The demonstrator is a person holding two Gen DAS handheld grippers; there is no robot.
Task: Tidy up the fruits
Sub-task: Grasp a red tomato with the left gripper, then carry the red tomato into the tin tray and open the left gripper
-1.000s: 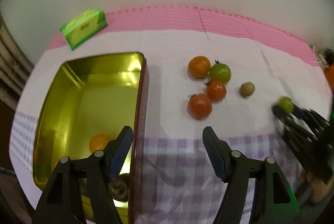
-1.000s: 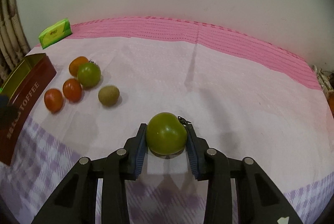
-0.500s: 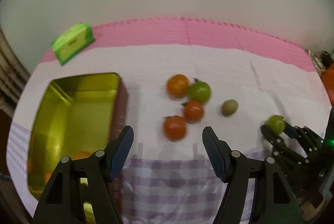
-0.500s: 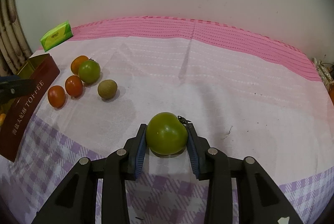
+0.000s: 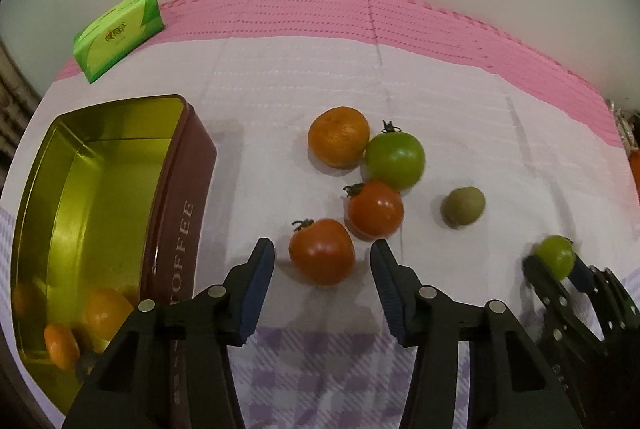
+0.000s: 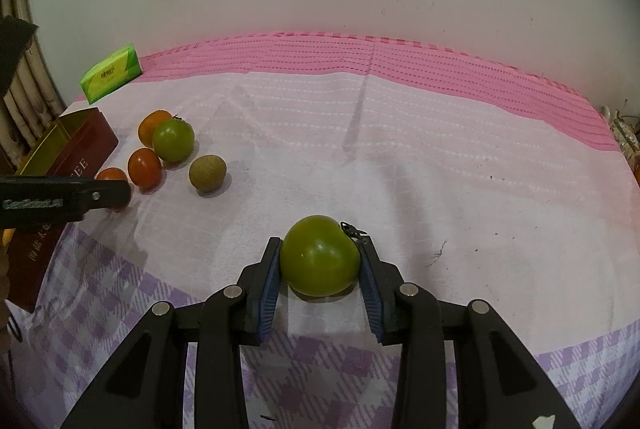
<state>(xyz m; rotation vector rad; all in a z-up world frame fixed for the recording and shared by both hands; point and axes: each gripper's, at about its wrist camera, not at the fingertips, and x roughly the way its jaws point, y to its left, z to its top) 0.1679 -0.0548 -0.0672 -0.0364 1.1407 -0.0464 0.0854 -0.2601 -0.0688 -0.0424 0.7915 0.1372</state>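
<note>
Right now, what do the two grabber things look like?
Both are black plastic. The left gripper has two angular fingers lined with ribbed dark-blue pads, round silver pins at the joints and triangle-shaped cut-outs lower down. The right gripper is built the same. Seen sideways from the right wrist camera, the left one carries a small printed label, too blurred to read. No cables or sleeves show.

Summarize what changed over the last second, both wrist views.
The left hand-held gripper swung from over the tin to the nearest red tomato, still open. The right hand-held gripper stays shut on the green tomato. The loose fruit hasn't moved.
</note>
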